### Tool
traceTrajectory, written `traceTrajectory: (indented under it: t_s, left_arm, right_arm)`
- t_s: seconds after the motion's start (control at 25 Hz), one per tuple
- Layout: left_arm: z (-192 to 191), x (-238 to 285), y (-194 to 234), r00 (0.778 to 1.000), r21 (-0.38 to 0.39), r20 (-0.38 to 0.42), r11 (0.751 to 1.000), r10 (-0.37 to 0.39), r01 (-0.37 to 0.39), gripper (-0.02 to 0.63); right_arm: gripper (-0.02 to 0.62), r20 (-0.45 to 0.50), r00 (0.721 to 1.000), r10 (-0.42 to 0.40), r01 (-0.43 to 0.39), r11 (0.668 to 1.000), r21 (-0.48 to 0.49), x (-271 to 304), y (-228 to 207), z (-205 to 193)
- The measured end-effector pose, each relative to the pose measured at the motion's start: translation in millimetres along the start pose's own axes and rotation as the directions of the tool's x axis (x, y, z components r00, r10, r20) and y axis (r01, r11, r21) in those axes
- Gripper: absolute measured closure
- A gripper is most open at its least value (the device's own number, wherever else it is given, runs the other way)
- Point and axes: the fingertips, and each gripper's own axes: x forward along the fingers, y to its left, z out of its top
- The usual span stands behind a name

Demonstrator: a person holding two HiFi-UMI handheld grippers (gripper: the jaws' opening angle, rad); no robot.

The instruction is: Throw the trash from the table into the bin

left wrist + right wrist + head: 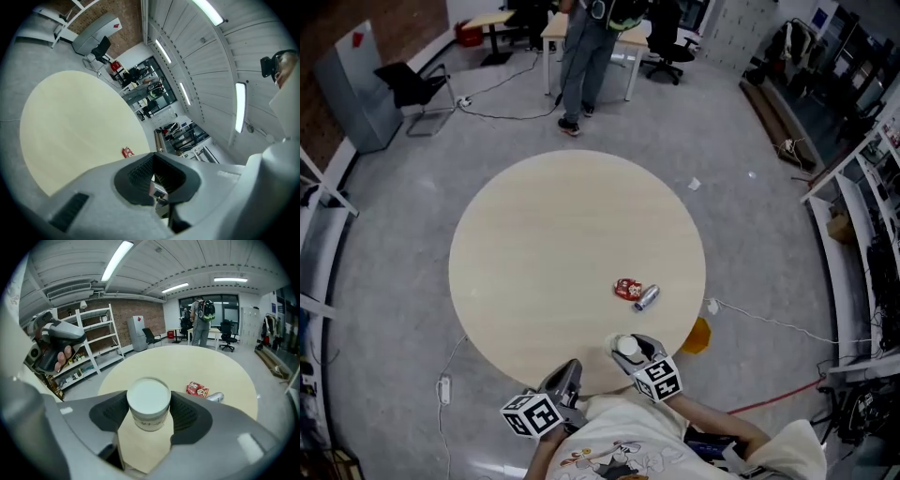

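At near edge of table [534,244], R gripper [628,348] pinched a white cup [149,401] by its sides; L gripper [152,164] had jaws pressed together, empty. Red wrapper [627,289] and silver can [647,297] lay side by side. We couldn't identify orange obj. [697,337], part-hidden under rim.

Brightness: bright and even indoors in all three views.
Source: ceiling strip lights [117,259] overhead, blown out white in both gripper views.
Shadows: faint and soft on the table [544,244].
Glare: the lid of the white cup [148,401] is nearly washed out.
Distortion: the gripper views are fisheye, with black corners and bowed lines.
Focus: the nearest foreground is slightly soft.
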Motion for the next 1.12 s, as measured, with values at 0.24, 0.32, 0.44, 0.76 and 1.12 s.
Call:
traceTrajectory:
  t_s: [0.24,0.32,0.44,0.76,1.12]
  left_arm:
    - [-4.4,-8.0,1.7,0.998,0.0,-0.051,0.999,-0.043,0.043,0.603]
    - [-1.8,-10.4,6.1,0.997,-0.009,-0.061,0.999,-0.043,0.043,0.603]
    - [-5.0,-12.4,3.1,0.997,0.0,-0.065,0.999,-0.04,0.04,0.603]
    - [-13.3,5.6,-9.5,0.988,0.019,-0.134,0.996,-0.082,0.085,0.603]
    - [-38.7,33.5,-22.8,0.974,0.018,-0.206,0.995,-0.091,0.097,0.603]
  right_arm:
    - [0.316,0.005,1.0,-0.011,0.01,0.996,0.084,-8.2,25.5,-2.5]
    - [0.316,0.021,1.0,-0.017,0.015,0.995,0.095,-9.1,32.8,2.0]
    - [0.316,0.03,0.999,-0.017,0.015,0.997,0.078,-18.7,38.5,4.4]
    - [0.316,0.061,0.994,-0.091,0.081,0.986,0.148,-42.0,18.9,6.1]
    - [0.316,0.055,0.994,-0.098,0.082,0.968,0.238,-61.2,-1.7,-20.1]
